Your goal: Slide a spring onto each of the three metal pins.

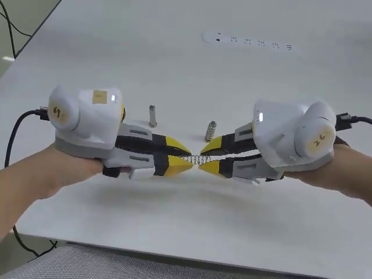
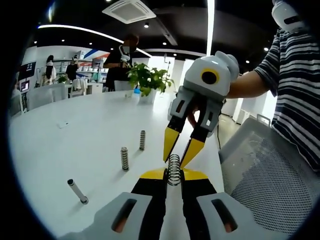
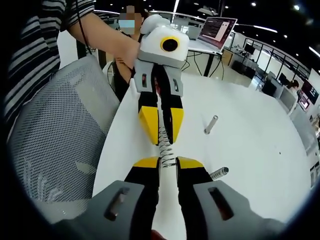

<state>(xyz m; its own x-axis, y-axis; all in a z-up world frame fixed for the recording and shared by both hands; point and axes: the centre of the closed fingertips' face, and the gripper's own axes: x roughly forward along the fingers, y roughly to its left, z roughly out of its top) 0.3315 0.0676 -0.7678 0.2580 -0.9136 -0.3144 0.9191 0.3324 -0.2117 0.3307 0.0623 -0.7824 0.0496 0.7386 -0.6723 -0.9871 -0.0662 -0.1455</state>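
Left hand-held gripper [image 1: 189, 158] and right hand-held gripper [image 1: 201, 160] both clench one thin, silvery spring [image 1: 196, 157].

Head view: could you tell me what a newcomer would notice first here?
The left gripper and right gripper meet tip to tip above the table, each pinching an end of one small spring. Behind them stand a bare pin and a sprung pin.

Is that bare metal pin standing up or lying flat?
Standing up: the pin rises vertically from the table, base down.
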